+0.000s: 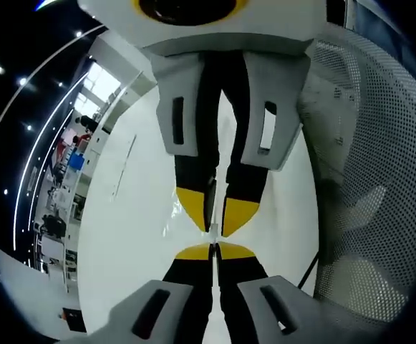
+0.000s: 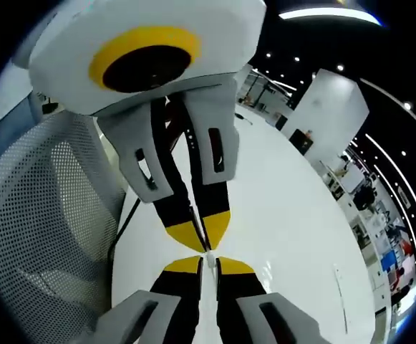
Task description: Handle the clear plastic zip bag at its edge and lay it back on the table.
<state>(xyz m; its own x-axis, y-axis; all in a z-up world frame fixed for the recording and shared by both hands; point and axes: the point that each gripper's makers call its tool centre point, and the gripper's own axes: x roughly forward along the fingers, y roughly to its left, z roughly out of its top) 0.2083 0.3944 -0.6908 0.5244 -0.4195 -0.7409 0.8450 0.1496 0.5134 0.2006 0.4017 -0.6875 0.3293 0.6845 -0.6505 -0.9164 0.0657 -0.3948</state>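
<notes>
The clear zip bag (image 1: 211, 231) is nearly invisible: a thin glinting strip standing edge-on over the white table (image 1: 136, 215). My left gripper (image 1: 213, 251) rises from the bottom of the left gripper view, its yellow-tipped jaws shut on the bag's edge. The right gripper (image 1: 215, 211) comes down from the top, tip to tip with it. In the right gripper view my right gripper (image 2: 209, 265) is shut on the same thin strip of bag (image 2: 209, 256), and the left gripper (image 2: 197, 233) meets it from above. Most of the bag cannot be made out.
A grey mesh chair back (image 1: 379, 179) stands close beside the table (image 2: 286, 215), also seen as mesh (image 2: 43, 215) in the right gripper view. A thin dark rod (image 1: 308, 269) runs along the table's edge. Desks and people (image 1: 71, 150) lie far behind.
</notes>
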